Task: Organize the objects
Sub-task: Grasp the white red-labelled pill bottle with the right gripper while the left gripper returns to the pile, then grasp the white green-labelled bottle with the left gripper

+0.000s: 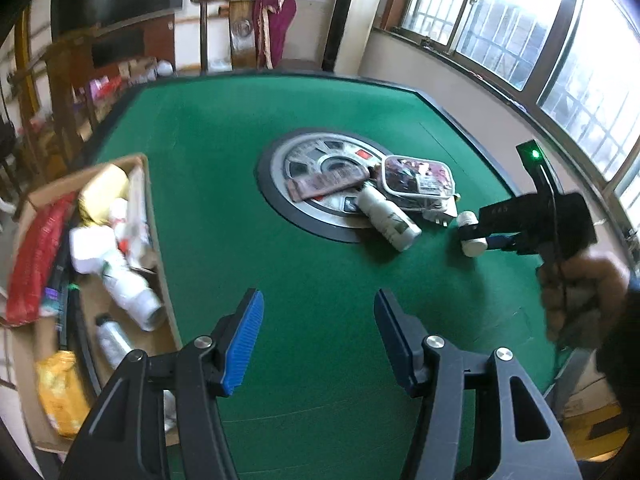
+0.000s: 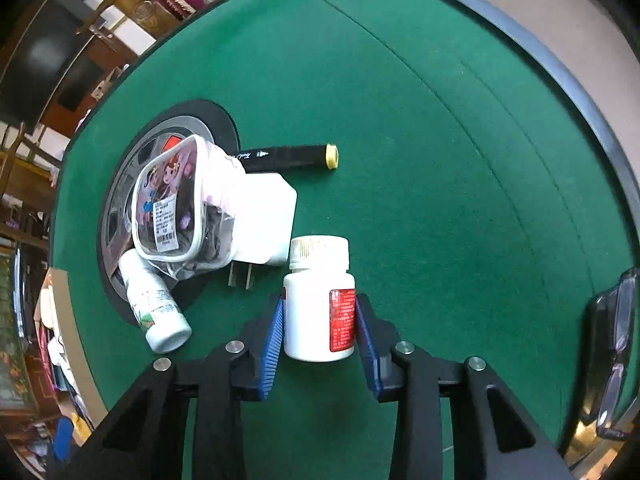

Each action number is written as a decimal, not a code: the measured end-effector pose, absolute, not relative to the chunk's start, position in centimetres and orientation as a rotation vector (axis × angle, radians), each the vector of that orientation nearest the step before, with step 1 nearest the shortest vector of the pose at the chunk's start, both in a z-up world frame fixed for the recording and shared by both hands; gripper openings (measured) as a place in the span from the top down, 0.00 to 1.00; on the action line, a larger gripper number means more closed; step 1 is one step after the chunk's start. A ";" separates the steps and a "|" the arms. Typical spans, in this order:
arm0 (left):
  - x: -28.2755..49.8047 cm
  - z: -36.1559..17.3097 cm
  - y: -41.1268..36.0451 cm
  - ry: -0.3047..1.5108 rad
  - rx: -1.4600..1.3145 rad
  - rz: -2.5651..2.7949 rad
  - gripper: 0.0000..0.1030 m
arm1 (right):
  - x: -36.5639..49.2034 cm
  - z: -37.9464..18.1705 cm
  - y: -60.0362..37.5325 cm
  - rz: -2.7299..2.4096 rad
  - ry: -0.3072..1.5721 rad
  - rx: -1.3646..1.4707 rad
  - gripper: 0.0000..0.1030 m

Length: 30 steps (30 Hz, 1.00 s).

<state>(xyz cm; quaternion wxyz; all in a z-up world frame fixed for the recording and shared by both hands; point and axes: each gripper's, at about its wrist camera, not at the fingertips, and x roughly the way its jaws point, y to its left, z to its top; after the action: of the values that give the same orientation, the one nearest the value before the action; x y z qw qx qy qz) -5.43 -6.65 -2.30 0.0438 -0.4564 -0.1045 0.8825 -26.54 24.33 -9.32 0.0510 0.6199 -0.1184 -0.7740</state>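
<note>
White pill bottle (image 2: 319, 300) lying between right gripper (image 2: 319, 332) fingers (image 2: 272, 340), touching both

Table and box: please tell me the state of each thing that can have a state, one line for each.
Pill bottle: capped, between the right claw pads, pads touching it.
Left claw: open, nothing in it.
Tall white bottle: capped, lying on its side.
Marker: capped, lying flat.
Cardboard box: open, partly filled.
Clear pouch: resting on the charger.

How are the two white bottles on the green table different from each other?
The pill bottle has a red label; the slim bottle has a green-printed one. The pill bottle sits between the right gripper pads; the slim bottle lies free beside the pouch. Both are white plastic.
</note>
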 end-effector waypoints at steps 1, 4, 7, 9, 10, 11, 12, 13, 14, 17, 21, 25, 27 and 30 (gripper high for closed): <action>-6.0 -2.5 -6.5 -0.359 -1.415 2.660 0.45 | -26.2 -9.2 24.6 -2.353 -0.377 1.872 0.64; -8.7 -3.3 -6.2 -0.498 -1.489 2.549 0.45 | -24.2 -8.3 25.3 -2.367 -0.357 1.819 0.64; -12.6 -4.1 -5.5 -0.636 -1.596 2.421 0.45 | -21.7 -7.6 26.0 -2.376 -0.333 1.784 0.64; -15.1 -4.9 -4.9 -0.709 -1.658 2.336 0.45 | -20.2 -7.5 26.8 -2.369 -0.357 1.770 0.64; -16.2 -5.4 -4.5 -0.751 -1.695 2.297 0.44 | -20.0 -7.4 27.1 -2.368 -0.361 1.765 0.64; -17.3 -6.0 -4.2 -0.771 -1.734 2.263 0.44 | -19.4 -7.3 27.4 -2.364 -0.373 1.755 0.64; -18.6 -6.7 -3.8 -0.789 -1.778 2.230 0.44 | -19.4 -7.2 27.7 -2.355 -0.387 1.745 0.64; -19.2 -7.0 -3.7 -0.808 -1.801 2.224 0.44 | -19.1 -7.0 28.1 -2.348 -0.392 1.736 0.64; -19.8 -7.4 -3.4 -0.831 -1.827 2.211 0.44 | -18.8 -6.7 28.4 -2.354 -0.391 1.723 0.64; -21.2 -8.4 -2.4 -0.821 -1.896 2.186 0.44 | -18.0 -6.1 28.8 -2.366 -0.363 1.687 0.64; -22.5 -9.2 -1.0 -0.813 -1.938 2.188 0.44 | -17.7 -6.3 29.7 -2.356 -0.379 1.670 0.64; -23.7 -10.4 0.4 -0.702 -2.011 2.220 0.63 | -17.9 -6.7 30.2 -2.340 -0.389 1.671 0.64; -23.4 -10.1 1.0 -0.619 -1.975 2.277 0.66 | -17.9 -6.9 30.6 -2.327 -0.407 1.671 0.64; -22.2 -10.1 0.9 -0.574 -1.938 2.303 0.67 | -17.8 -6.8 30.5 -2.320 -0.411 1.660 0.64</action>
<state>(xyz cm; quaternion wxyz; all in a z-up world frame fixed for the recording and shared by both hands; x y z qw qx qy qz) -22.20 0.95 -10.06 0.0390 -0.6320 -0.1874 0.7510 -17.79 30.50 -6.83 0.1292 0.5711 -0.1413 -0.7983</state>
